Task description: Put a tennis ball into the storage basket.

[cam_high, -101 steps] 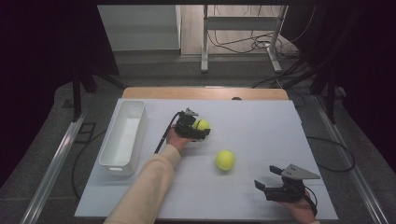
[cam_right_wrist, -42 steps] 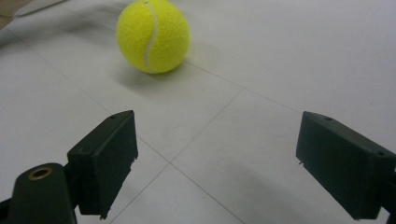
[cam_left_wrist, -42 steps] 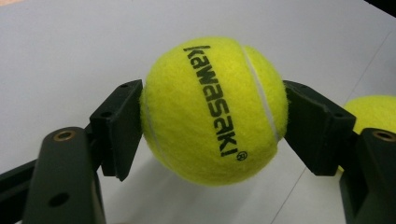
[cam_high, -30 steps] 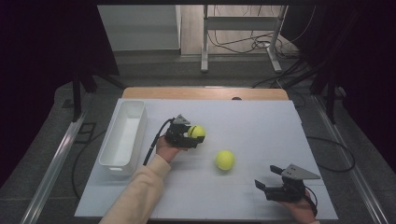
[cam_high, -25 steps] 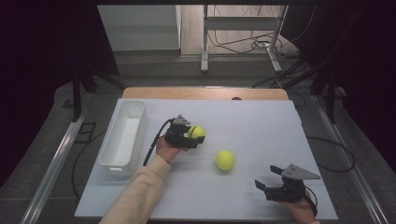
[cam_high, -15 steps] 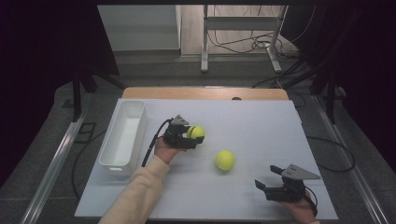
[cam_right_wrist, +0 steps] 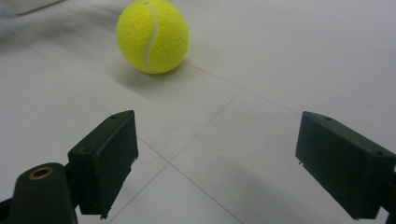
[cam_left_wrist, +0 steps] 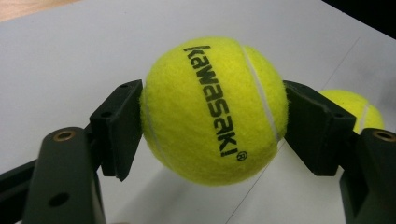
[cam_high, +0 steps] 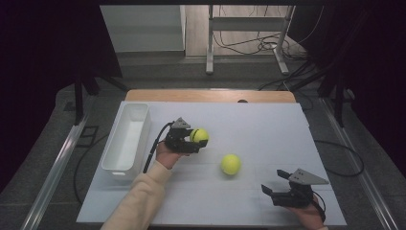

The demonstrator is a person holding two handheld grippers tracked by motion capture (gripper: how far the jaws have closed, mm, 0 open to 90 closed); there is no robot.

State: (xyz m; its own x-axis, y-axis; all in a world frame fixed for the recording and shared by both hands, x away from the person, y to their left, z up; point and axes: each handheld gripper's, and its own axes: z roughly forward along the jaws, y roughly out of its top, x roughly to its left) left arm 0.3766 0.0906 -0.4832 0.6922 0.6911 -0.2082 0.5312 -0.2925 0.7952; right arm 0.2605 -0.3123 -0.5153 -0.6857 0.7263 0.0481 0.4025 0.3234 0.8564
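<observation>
To the left of my left tongs (cam_high: pixel 191 142) sits the long white plastic bin (cam_high: pixel 125 139). Those tongs squeeze a fuzzy yellow tennis ball (cam_left_wrist: pixel 214 109). I should carry it slowly and level. My right tongs (cam_right_wrist: pixel 218 163) are wide apart, another yellow ball (cam_right_wrist: pixel 152 36) just ahead.

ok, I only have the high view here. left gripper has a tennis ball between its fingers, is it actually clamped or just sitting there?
Observer: Clamped. In the left gripper view both pads press the held ball from opposite sides, and its shadow lies on the white board beneath, so it looks lifted off.
Operator: any marking on it?
Observer: Black "kawasaki" lettering faces the camera.
Operator: and the right gripper?
Observer: The right gripper is open, fingers spread wide with nothing between them. The second ball rests on the board ahead of it, left of centre in its view, its white seam facing the camera.
</observation>
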